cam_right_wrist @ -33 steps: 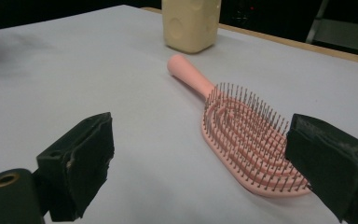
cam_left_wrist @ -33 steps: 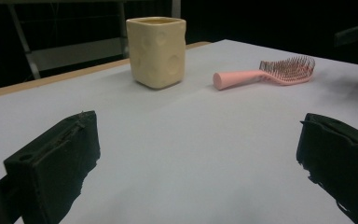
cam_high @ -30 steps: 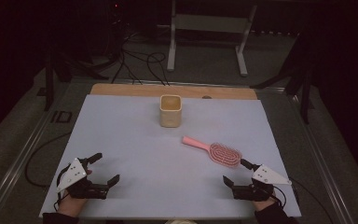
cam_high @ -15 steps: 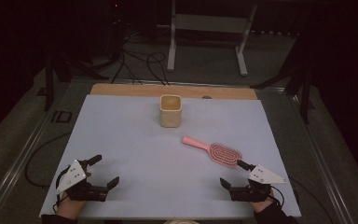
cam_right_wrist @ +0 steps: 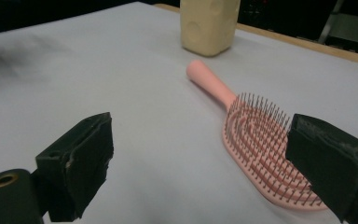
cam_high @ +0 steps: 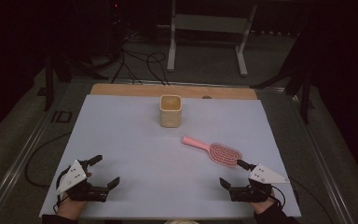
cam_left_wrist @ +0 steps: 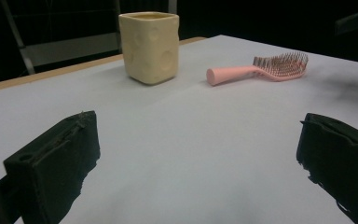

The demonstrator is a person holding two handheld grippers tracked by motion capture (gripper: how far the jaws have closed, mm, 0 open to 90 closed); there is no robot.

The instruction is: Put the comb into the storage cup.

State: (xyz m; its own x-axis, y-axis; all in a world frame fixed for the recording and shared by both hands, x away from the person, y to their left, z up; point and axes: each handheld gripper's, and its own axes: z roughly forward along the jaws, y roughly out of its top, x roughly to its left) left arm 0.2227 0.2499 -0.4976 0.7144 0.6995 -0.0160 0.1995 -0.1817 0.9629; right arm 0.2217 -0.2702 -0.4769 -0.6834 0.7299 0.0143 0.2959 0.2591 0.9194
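At the near left corner of the pale surface (cam_high: 135, 140), the left claw (cam_high: 104, 171) rests low in the person's left hand (cam_high: 70, 207), its two black jaws spread wide apart with nothing between them. In the left gripper view the jaws stand at either edge of the picture, bare surface between them, and beyond them the cup and the brush lie well off.

Toward the middle and far side stands a cream cup (cam_high: 170, 110), squarish and upright, open at the top, near the wooden strip (cam_high: 121, 89) along the back edge. It stands apart from everything else.

To the right of the cup and nearer the person lies the pink hairbrush (cam_high: 213, 150), flat on the surface with its bristles up. Its handle points toward the cup and its oval head toward the near right corner. The handle's end stops short of the cup, so the two do not touch.

At the near right, the right claw (cam_high: 231, 174) is held in the person's right hand (cam_high: 261, 205), jaws also wide apart and empty. One jaw tip sits just beside the brush head; in the right gripper view (cam_right_wrist: 200, 158) the right-hand jaw overlaps the edge of the brush head, while the handle runs away toward the cup (cam_right_wrist: 209, 25). Whether that jaw touches the bristles cannot be told.
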